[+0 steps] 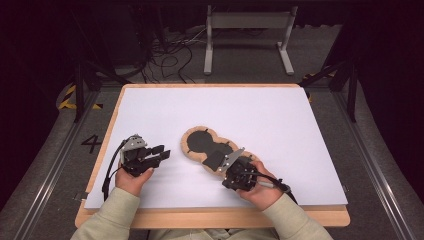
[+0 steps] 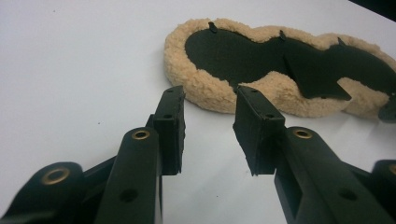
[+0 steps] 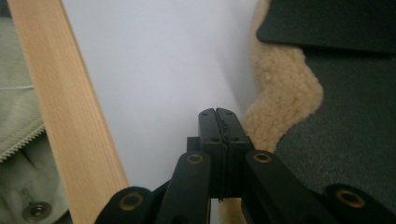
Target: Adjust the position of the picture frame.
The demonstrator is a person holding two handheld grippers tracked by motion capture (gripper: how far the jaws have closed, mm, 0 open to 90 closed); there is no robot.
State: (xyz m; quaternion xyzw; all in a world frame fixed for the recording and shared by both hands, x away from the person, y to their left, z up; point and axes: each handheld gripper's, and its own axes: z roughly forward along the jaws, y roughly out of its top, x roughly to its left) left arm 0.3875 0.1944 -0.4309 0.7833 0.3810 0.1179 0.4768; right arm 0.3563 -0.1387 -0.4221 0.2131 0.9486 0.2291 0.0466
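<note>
Right gripper point(image 1: 235, 167) hides insole point(image 1: 197, 142) heel — partly.

So the table point(image 1: 220, 218) is a light wood top with a big white sheet point(image 1: 210, 110) covering nearly all of it, just a strip of bare wood along the near edge and thin slivers at the sides. On the sheet sits 1 thing: a tan fleecy insole point(image 1: 212, 150), lying flat with its dark underside up, near the middle and a bit toward the person's side. 1 dark flap on it sticks up slightly. It's well clear of the sheet's edges.
</note>
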